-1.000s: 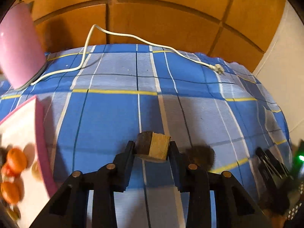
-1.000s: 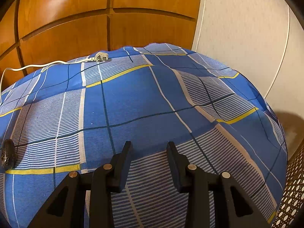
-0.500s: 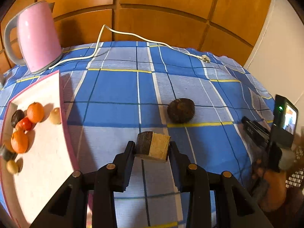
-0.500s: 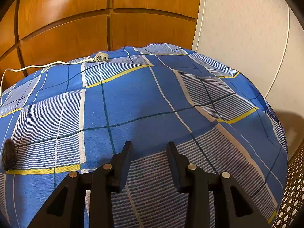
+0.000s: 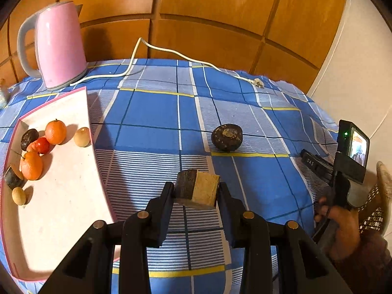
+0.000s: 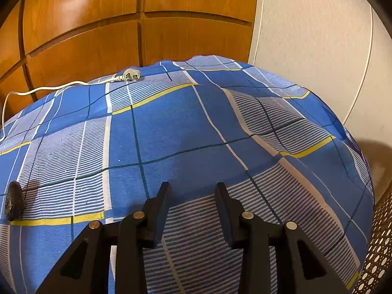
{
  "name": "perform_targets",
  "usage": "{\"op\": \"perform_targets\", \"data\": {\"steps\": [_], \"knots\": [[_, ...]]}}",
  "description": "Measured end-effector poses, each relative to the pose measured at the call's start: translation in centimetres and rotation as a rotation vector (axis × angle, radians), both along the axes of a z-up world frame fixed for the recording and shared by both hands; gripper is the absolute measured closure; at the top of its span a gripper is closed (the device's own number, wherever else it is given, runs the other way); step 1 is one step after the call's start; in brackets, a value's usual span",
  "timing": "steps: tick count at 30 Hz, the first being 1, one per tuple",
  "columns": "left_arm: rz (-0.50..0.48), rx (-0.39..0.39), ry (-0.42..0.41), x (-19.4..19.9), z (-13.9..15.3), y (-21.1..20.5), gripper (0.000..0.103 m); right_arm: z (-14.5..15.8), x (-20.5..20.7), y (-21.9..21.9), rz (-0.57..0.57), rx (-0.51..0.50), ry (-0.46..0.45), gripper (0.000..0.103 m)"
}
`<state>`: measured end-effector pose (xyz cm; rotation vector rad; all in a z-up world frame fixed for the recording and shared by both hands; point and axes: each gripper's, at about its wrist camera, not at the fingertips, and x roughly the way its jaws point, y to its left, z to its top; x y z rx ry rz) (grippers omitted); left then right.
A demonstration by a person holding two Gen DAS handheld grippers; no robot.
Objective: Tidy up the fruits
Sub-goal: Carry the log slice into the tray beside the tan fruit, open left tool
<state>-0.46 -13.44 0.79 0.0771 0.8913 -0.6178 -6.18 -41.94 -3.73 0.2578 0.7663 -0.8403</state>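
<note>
Your left gripper (image 5: 196,192) pinches a cut fruit chunk (image 5: 198,192), dark rind beside pale flesh, above the checked cloth (image 5: 152,112). Your right gripper (image 6: 192,196) holds nothing, fingers a little apart. The pink-rimmed tray (image 5: 61,196) at left holds two oranges (image 5: 55,131), a red fruit (image 5: 41,145), dark pieces and pale round ones. A dark round fruit (image 5: 227,138) sits on the cloth.
</note>
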Motion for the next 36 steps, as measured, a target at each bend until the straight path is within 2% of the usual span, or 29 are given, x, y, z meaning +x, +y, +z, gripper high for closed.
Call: {"op": "perform_targets", "data": {"steps": [7, 15, 23, 28, 36], "knots": [[0.047, -0.051, -0.03, -0.2, 1.3, 2.2, 0.067, 0.0, -0.1, -0.1, 0.001, 0.007, -0.008, 0.065], [0.171, -0.078, -0.012, 0.9, 1.3, 6.5, 0.067, 0.0, -0.1, -0.1, 0.001, 0.006, -0.007, 0.065], [0.377, -0.119, 0.014, 2.7, 0.7, 14.0, 0.067, 0.0, 0.0, 0.0, 0.0, 0.006, -0.007, 0.065], [0.485, -0.148, 0.076, 4.3, -0.8, 18.2, 0.067, 0.0, 0.0, 0.0, -0.001, 0.0, -0.002, 0.065], [0.477, -0.119, 0.086, 6.1, -1.7, 17.6, 0.067, -0.1, 0.0, 0.0, -0.001, -0.004, 0.003, 0.065]]}}
